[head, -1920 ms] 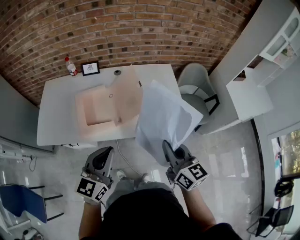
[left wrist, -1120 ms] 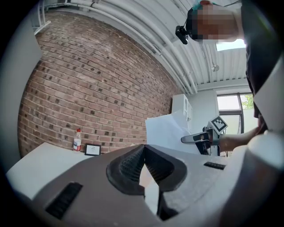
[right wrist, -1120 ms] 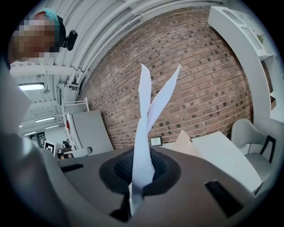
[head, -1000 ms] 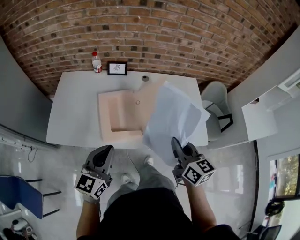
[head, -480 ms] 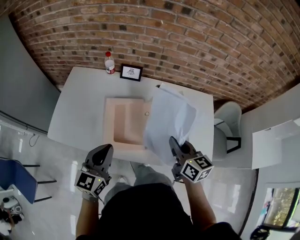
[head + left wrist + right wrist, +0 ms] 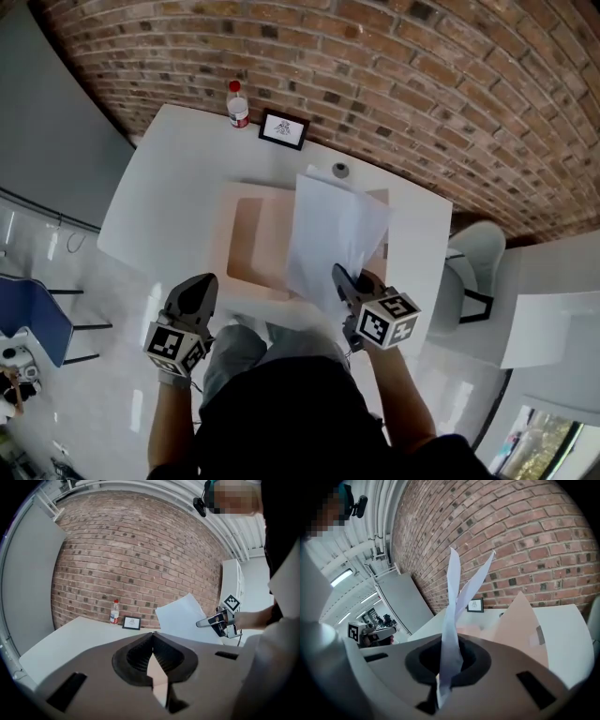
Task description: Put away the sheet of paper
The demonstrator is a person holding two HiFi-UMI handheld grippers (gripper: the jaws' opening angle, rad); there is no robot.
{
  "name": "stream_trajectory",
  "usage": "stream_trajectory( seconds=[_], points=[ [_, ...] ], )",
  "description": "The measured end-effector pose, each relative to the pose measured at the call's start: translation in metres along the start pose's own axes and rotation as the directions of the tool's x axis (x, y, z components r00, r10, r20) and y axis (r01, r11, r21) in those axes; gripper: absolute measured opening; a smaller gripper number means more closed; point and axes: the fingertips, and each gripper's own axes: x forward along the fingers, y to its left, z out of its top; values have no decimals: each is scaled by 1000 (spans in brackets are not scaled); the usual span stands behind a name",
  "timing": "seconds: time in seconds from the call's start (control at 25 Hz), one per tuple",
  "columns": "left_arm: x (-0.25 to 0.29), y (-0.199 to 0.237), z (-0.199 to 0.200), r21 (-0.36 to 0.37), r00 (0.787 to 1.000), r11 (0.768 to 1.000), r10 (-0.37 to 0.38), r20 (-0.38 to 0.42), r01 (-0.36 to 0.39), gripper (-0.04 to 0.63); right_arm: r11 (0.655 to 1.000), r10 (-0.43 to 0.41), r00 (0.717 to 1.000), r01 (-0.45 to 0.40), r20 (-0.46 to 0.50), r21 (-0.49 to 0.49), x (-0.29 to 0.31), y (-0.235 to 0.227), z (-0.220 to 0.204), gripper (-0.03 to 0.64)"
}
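Paper (image 6: pixel 330 225) clamped in right gripper (image 6: pixel 341 277), held above open folder (image 6: pixel 246 248); left gripper (image 6: pixel 203 283) closed, empty. Transport step; next, lower sheet inside.

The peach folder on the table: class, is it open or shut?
Open: the peach folder shows its inside in the head view, and its flap stands raised in the right gripper view.

The white table (image 6: pixel 159 197) bears a bottle (image 6: pixel 238 103), framed picture (image 6: pixel 284 129) and open peach folder (image 6: pixel 248 248).
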Motion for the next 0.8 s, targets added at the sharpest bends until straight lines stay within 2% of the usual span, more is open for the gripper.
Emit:
stream_trajectory(
  seconds=[0.2,0.52,0.68,0.8],
  points=[
    [16,21,-24,-12,997,1000,1,-80,-2,2,999,-19,996,23,-90,41,20,-13,-24,6],
    [42,55,-65,-96,979,994,-71,-193,53,2,985,-134,964,156,-228,81,37,-38,-74,6],
    [56,63,-85,-72,958,992,-120,-262,104,2,970,-180,947,216,-265,114,43,-49,-91,6],
    [62,64,-103,-15,934,989,-141,-327,144,2,961,-195,937,241,-291,132,49,-56,-102,6]
  ],
)
